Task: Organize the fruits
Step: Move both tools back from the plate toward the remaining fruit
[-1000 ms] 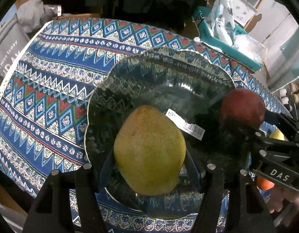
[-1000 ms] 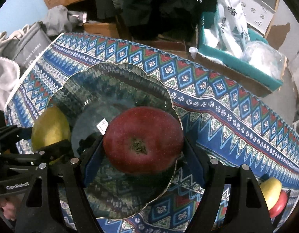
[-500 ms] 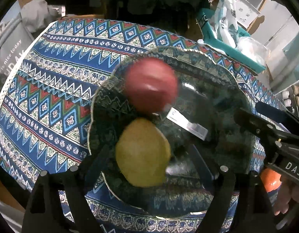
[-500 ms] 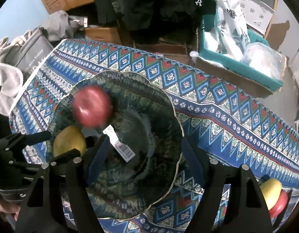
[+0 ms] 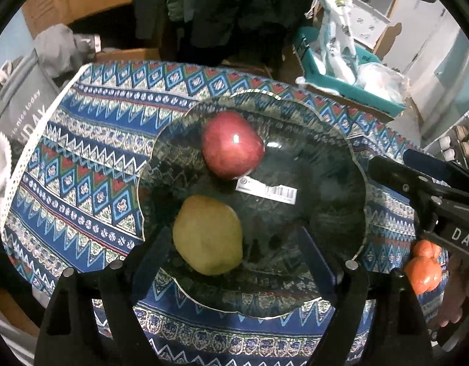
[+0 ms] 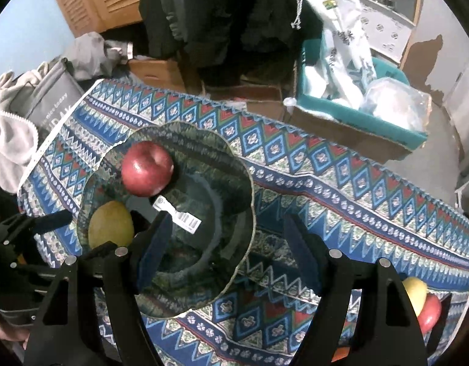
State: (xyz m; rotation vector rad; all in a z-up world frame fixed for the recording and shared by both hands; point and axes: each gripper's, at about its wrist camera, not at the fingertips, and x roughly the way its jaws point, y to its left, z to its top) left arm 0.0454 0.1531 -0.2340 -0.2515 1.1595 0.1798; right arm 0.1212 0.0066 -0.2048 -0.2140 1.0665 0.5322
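A: Where are the fruits at this moment?

B: The red apple [image 5: 233, 145] and the yellow pear [image 5: 208, 239] both lie inside the glass bowl [image 5: 335, 140], which stands on the patterned table [image 5: 82, 164]. The two fruits are near each other but I cannot tell if they touch. Both grippers are released: the left gripper [image 5: 234, 277] has its fingers apart around the pear without pressing it, and the right gripper [image 6: 225, 244] is spread with nothing between its fingers.

A: Then what can go wrong?

B: I think the apple may not be settled. The bowl is smooth and curved, so it could roll down against the pear, or against the barcode label [image 5: 266, 190] in the middle. Also, the left fingers are close on both sides of the pear. If the hand goes sideways, a finger can push the pear or catch the rim.

A: And the remaining fruits?

B: An orange fruit [image 5: 423, 265] waits at the table edge, and a yellow and a red fruit [image 6: 422, 303] sit near the corner. A careless reach could knock them off.
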